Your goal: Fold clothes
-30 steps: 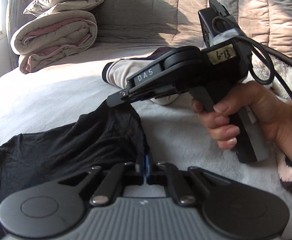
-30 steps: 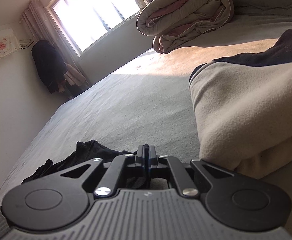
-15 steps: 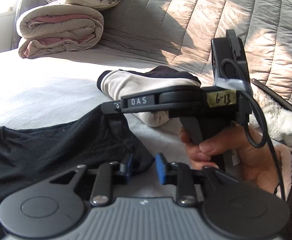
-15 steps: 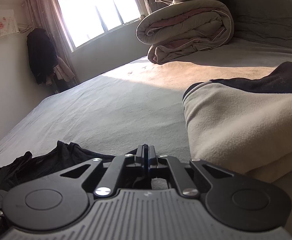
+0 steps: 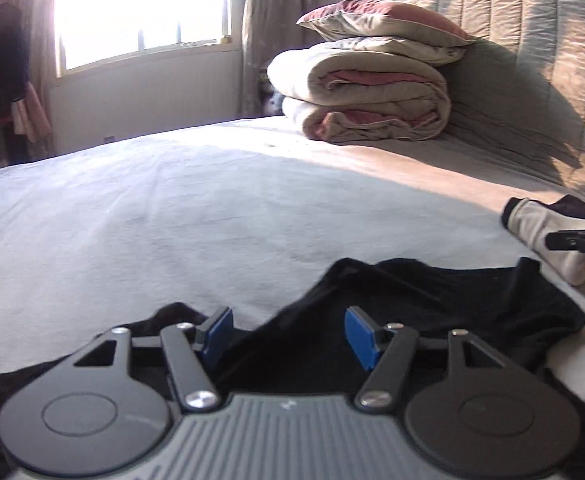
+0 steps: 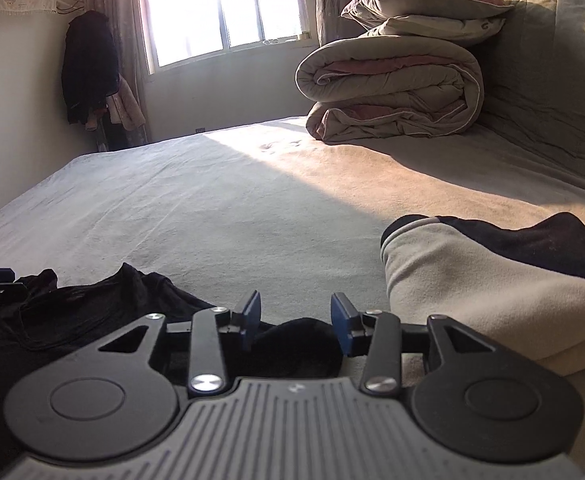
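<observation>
Both grippers hung with jaws apart and nothing between them over a black T-shirt point(image 5: 432, 312) lying rumpled at the near edge of a grey bedsheet point(image 5: 172, 220). The left gripper point(image 5: 288, 334) stood wide over the shirt's middle, the right gripper point(image 6: 295, 318) more narrowly spread over a bunched right-hand edge of the same cloth. Just to the right lay a folded cream-and-black garment point(image 6: 484, 292), close beside the right gripper's outer finger. The likeliest trouble from here, by the look of it, was a pinch that caught two layers of the thin, wrinkled fabric or only a loose ridge of it, so that the fold would come out skewed; a careless sweep on the right could also nudge the folded garment out of shape. The bed itself was soft and broad, half in hard sunlight from a window point(image 6: 220, 8) on the far wall. A rolled duvet point(image 6: 392, 88) with pillows point(image 6: 424, 0) on top sat far right against a quilted headboard point(image 5: 532, 60), and dark coats point(image 6: 88, 64) hung in the far left corner.
</observation>
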A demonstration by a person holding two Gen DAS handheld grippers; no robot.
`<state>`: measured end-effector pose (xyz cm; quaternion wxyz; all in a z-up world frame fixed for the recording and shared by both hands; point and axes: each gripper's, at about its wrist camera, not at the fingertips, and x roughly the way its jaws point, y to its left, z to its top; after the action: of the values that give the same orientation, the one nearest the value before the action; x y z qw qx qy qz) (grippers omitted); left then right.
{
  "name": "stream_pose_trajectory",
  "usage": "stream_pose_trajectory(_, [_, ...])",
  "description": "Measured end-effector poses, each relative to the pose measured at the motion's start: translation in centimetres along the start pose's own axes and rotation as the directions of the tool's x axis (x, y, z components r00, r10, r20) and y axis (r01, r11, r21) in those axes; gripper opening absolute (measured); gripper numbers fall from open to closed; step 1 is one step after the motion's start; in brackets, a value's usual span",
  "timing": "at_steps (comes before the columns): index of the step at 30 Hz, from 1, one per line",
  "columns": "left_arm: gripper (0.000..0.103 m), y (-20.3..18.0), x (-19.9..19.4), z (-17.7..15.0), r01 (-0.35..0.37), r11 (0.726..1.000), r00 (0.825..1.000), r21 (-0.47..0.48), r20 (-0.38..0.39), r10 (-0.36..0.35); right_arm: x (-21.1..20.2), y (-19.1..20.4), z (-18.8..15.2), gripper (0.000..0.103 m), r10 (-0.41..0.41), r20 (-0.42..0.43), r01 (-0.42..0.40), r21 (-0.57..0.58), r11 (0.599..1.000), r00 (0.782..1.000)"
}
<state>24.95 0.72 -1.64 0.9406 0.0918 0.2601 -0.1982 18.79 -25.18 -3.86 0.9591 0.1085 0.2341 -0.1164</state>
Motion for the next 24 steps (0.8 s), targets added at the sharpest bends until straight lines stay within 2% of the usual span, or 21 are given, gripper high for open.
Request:
stream_pose_trajectory(2, [0.063, 3.3, 0.7, -0.1, -0.06, 0.998, 0.998, -0.011, -0.022, 0.06, 0.3, 1.1, 1.0, 0.043, 0.038, -0.024, -0.039, -0.024, 0.999, 0.999])
stream_pose_trajectory(5, [0.063, 7.7, 2.5, -0.4, -0.107, 0.993, 0.992, -0.045, -0.068, 0.104, 2.1, 3.8, 2.9, 0.046, 0.112, -0.05, -0.117, -0.098, 0.988, 0.992])
stream_pose_trajectory(9, [0.063, 11.0, 5.3, -1.0, -0.075, 0.991, 0.991, -0.107, -0.116, 0.062, 6.3, 6.5, 4.4, 0.046, 0.207, -0.08, -0.217, -0.147, 0.965, 0.975])
stream_pose_trajectory(13, [0.063, 11.3, 7.0, -1.9, -0.023, 0.992, 0.993, -0.125, -0.115, 0.009, 11.1, 8.7, 4.6, 0.046, 0.255, -0.109, -0.269, -0.141, 0.953, 0.961])
stream_pose_trajectory(18, [0.062, 9.7, 7.4, -2.2, -0.054, 0.996, 0.995, -0.066, -0.091, 0.048, 14.6, 9.8, 2.8, 0.046, 0.271, -0.136, -0.286, -0.102, 0.953, 0.953])
stream_pose_trajectory(20, [0.05, 8.9, 7.5, -2.2, -0.063, 0.997, 0.995, -0.041, -0.085, 0.06, 15.3, 10.1, 1.9, 0.045, 0.287, -0.136, -0.3, -0.08, 0.951, 0.948])
stream_pose_trajectory(21, [0.046, 8.6, 7.5, -2.1, -0.064, 0.997, 0.995, -0.039, -0.083, 0.061, 15.4, 10.2, 1.4, 0.039, 0.283, -0.133, -0.294, -0.076, 0.953, 0.95])
stream_pose_trajectory(23, [0.027, 7.9, 7.6, -2.2, -0.062, 0.998, 0.995, -0.028, -0.078, 0.06, 15.3, 10.7, 0.9, 0.036, 0.258, -0.12, -0.27, -0.1, 0.958, 0.959])
stream_pose_trajectory(24, [0.011, 7.5, 7.7, -2.3, -0.064, 0.998, 0.995, -0.02, -0.072, 0.062, 15.1, 10.8, 1.0, 0.032, 0.266, -0.119, -0.278, -0.107, 0.954, 0.957])
